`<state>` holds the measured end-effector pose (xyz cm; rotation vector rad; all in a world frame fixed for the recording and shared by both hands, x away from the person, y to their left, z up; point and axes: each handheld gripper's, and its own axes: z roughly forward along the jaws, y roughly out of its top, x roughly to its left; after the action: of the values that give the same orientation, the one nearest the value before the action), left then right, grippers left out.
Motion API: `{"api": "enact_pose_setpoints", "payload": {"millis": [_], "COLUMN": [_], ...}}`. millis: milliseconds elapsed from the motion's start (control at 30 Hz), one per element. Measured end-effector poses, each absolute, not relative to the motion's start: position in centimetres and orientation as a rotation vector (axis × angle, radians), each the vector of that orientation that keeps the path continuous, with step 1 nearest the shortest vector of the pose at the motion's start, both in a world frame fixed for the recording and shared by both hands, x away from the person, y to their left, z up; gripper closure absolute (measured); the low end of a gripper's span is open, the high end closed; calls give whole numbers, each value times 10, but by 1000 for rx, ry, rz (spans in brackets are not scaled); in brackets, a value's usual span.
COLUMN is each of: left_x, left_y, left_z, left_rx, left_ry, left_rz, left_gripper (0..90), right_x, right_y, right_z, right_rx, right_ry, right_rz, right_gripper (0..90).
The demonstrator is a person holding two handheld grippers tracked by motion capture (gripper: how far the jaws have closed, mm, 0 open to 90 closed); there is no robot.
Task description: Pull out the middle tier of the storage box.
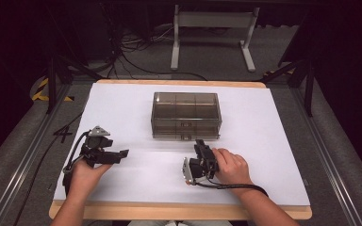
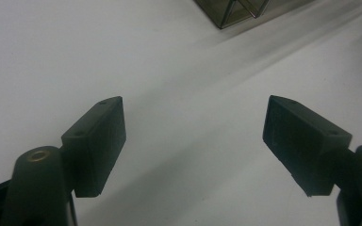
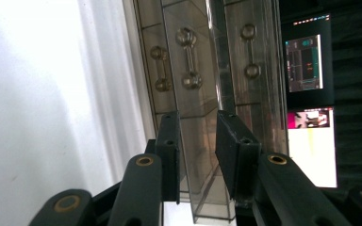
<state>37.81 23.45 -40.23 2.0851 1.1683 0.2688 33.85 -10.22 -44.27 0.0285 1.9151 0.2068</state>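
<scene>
So we've got the smoky clear drawer box (image 1: 186,116) sitting mid-table on the white sheet (image 1: 122,106), handles facing us. Our right gripper (image 1: 201,149) is rolled on its side just in front of the box's lower drawer (image 3: 202,155); its jaws sit a little apart, either side of that drawer's front panel, not pinching it. Our left gripper (image 2: 193,141) hovers off to the left, well apart from the box, jaws spread wide with nothing between them.

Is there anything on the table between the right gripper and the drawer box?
Nothing visible: bare white table lies between the right gripper and the drawer box, whose front faces its jaws.
</scene>
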Motion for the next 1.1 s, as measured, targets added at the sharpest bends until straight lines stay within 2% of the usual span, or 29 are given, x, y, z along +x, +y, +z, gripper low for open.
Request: {"api": "enact_pose_setpoints", "payload": {"millis": [467,1100], "left_x": [378,378], "left_y": [235,235], "left_z": [-402,-402], "left_rx": [2087,2085], "left_ry": [1168,1169], "left_rz": [272,269], "left_gripper": [225,224], "right_x": [339,346], "right_y": [-126,-162], "right_z": [-433,-413], "right_rx": [110,269], "right_ry": [2018,2188], "right_rz": [329,571], "right_gripper": [754,747]}}
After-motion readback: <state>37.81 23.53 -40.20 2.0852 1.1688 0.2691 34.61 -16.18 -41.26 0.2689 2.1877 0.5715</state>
